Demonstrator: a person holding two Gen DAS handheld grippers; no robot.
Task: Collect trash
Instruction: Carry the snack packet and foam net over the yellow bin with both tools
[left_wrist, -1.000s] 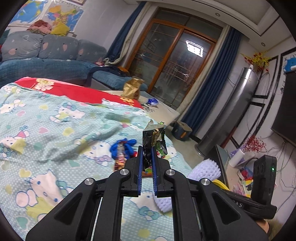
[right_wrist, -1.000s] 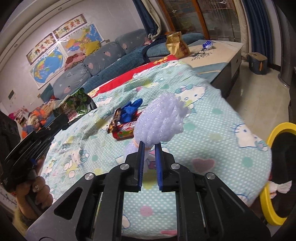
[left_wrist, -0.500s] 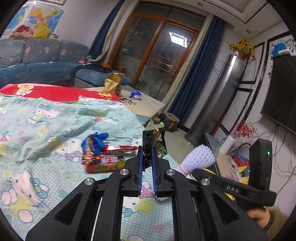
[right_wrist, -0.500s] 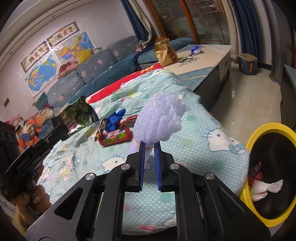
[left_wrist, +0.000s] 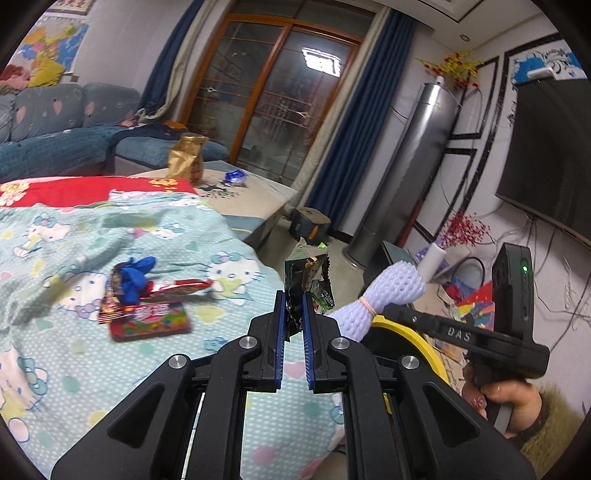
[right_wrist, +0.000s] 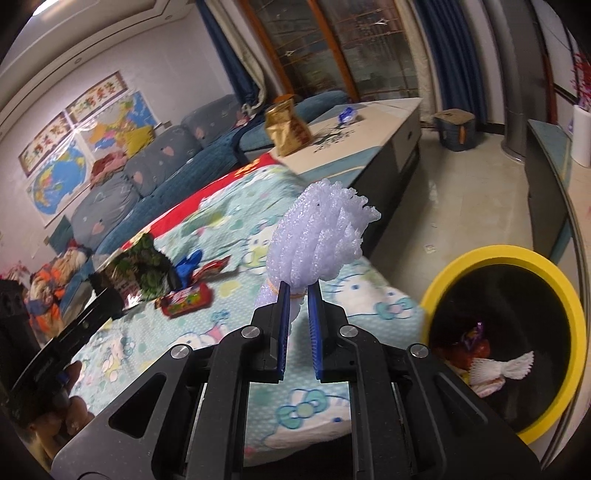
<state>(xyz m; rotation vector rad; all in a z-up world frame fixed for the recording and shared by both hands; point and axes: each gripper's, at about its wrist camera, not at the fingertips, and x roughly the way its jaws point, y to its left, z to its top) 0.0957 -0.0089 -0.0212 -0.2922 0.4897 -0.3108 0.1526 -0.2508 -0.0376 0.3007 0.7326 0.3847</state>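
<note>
Right gripper (right_wrist: 299, 295) clamps foam net (right_wrist: 319, 236); yellow-rimmed bin (right_wrist: 517, 254) holds trash, probably wrappers.

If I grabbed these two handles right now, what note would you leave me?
Left gripper: shut on a green wrapper.
Right gripper: shut on a foam net.
Bin: on the floor beside the bed, already holding some trash.
Left: drop both pieces in, then fetch the red packet, blue wrapper and others on the blanket.
</note>
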